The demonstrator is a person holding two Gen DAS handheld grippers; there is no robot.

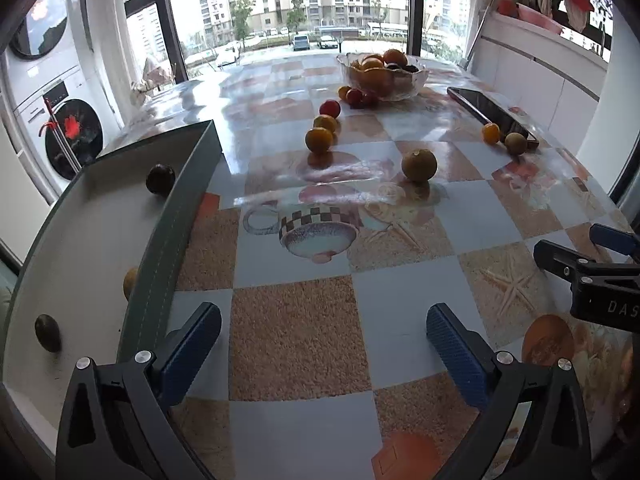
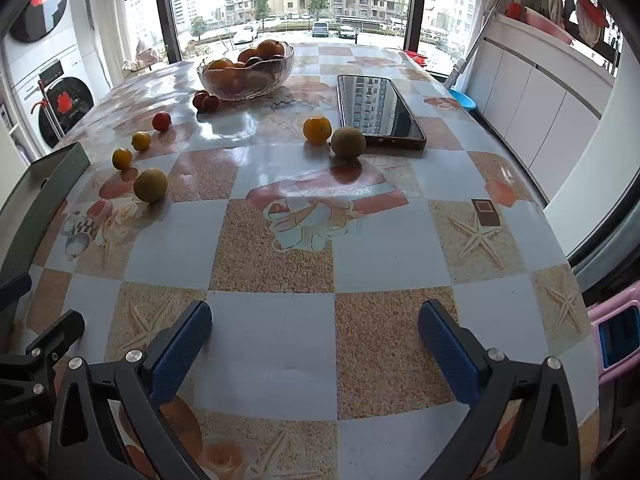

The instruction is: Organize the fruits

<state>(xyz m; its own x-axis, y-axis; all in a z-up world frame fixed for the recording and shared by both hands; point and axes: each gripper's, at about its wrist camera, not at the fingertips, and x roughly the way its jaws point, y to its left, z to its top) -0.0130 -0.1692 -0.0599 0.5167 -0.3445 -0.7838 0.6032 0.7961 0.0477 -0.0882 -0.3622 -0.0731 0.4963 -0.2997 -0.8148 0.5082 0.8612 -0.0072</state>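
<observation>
Loose fruits lie across the patterned table [image 1: 296, 336]. Nearest are a green-brown citrus [image 1: 419, 165] [image 2: 150, 185] and an orange one [image 1: 319, 140] [image 2: 122, 159]. Another orange [image 2: 317, 129] and a greenish fruit [image 2: 348, 142] sit against a phone [image 2: 378, 110]. A glass bowl [image 1: 382, 74] [image 2: 246, 70] at the far end is piled with fruit. A grey-green tray [image 1: 172, 236] on the left holds three fruits, one a dark fruit [image 1: 160, 179]. My left gripper [image 1: 322, 320] hangs open beside the tray with nothing between its fingers. My right gripper [image 2: 315, 318] is open over bare table.
Washing machines [image 1: 60, 128] stand to the left and white cabinets [image 2: 532, 96] to the right. Large windows are behind the table's far edge. Something pink [image 2: 616, 332] stands at the table's right edge. The right gripper's fingers [image 1: 560, 258] show at the right of the left wrist view.
</observation>
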